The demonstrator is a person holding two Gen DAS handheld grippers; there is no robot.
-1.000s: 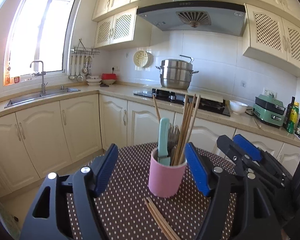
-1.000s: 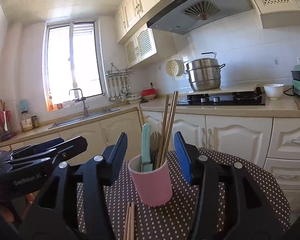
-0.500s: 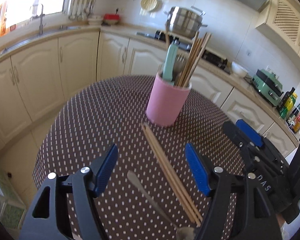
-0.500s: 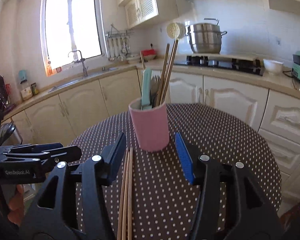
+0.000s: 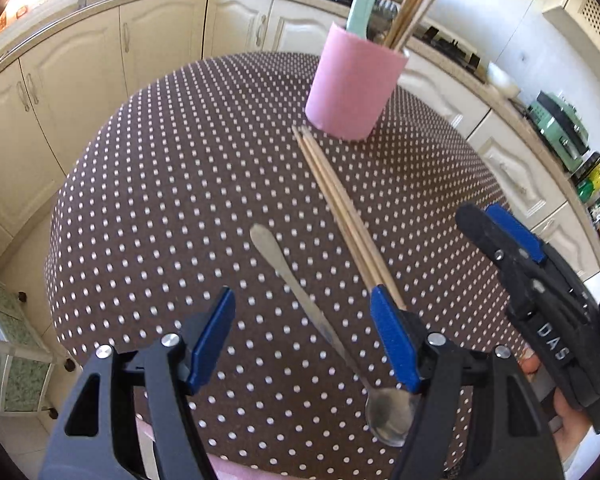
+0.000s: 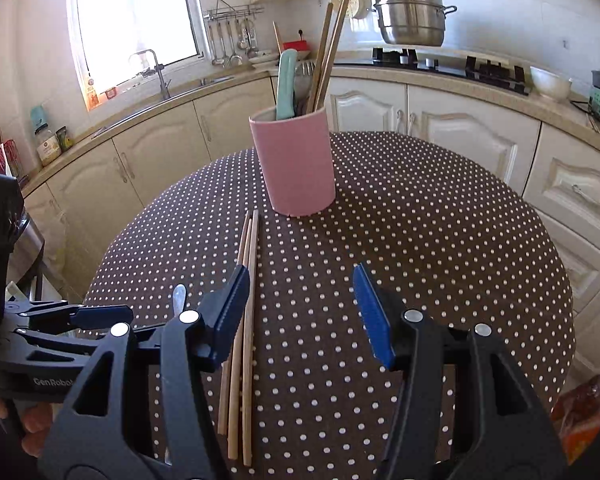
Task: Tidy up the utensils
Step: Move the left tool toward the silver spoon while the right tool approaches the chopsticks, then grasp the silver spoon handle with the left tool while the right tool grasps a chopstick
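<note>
A pink utensil cup (image 5: 354, 86) (image 6: 294, 162) stands on the round dotted table (image 5: 160, 184) (image 6: 440, 240), holding chopsticks, a fork and a mint-handled tool. Loose wooden chopsticks (image 5: 340, 204) (image 6: 246, 320) lie in front of it, beside a metal spoon (image 5: 320, 320). My left gripper (image 5: 302, 304) hangs open above the spoon's handle, with nothing between its pads. My right gripper (image 6: 302, 284) is over the table just right of the chopsticks; its jaws are opening and hold nothing. In the right wrist view only the tip of the spoon's handle (image 6: 179, 294) shows.
Cream kitchen cabinets and a counter (image 6: 460, 120) ring the table, with a sink, a stove and a steel pot (image 6: 412, 16) behind. A green appliance (image 5: 560, 128) and bottles stand at the right. A person's hand (image 5: 572, 428) holds the right gripper.
Both grippers have tilted downward and sunk toward the table, so the loose chopsticks and the spoon have come into view. The right gripper's jaws stand slightly wider.
</note>
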